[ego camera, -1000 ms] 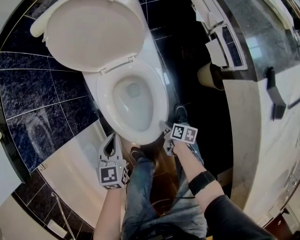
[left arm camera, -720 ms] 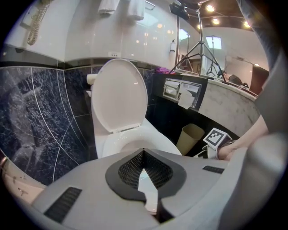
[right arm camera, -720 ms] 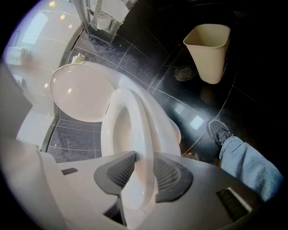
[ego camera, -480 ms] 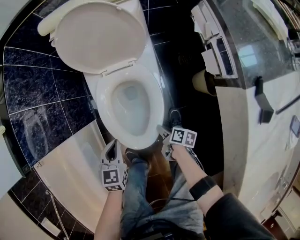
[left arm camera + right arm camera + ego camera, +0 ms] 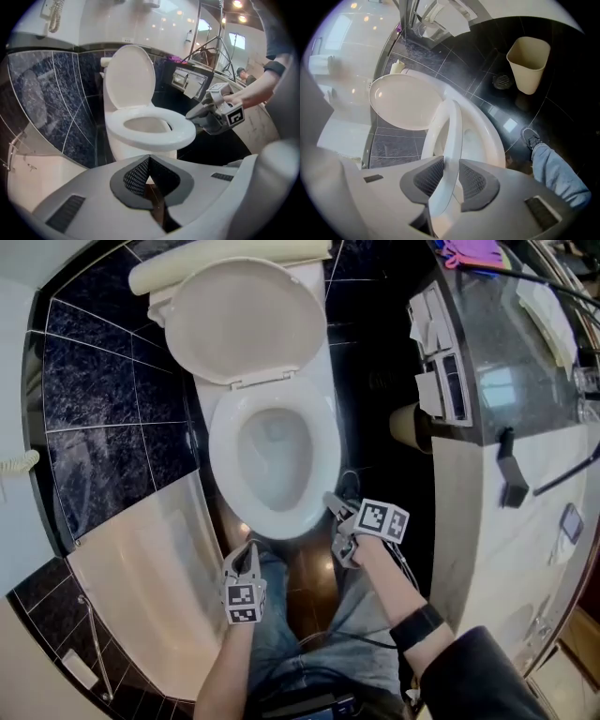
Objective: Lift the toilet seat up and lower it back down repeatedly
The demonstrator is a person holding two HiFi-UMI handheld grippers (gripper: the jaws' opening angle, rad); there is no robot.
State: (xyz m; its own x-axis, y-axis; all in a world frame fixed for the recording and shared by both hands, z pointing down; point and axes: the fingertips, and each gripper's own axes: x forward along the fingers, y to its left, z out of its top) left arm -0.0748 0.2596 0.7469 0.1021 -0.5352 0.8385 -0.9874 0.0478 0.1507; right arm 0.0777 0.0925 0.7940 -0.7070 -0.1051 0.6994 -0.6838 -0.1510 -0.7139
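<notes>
Over the white bowl [image 5: 482,140], the seat [image 5: 222,451] is lying as a smooth, glossy white oval ring. Its front edge is standing a little clear of the bowl's rim in the right gripper view. Behind it the lid [image 5: 246,320] is leaning upright against the tank. Dark blue marbled tiles are lining the wall on one side, and a beige bin [image 5: 528,63] is standing on the black floor [image 5: 487,70] on the other.

Each gripper's cube is showing only black-and-white square markers.

At the seat's front right edge, the right gripper [image 5: 333,505] is clamping the ring. Its jaws have just been closing, and the two dark ribbed pads [image 5: 429,176] are now sitting on either side of the thin white rim. The left gripper [image 5: 251,547] is hanging near the front of the toilet, apart from the seat, with its jaws together at the tips and nothing between them.
</notes>
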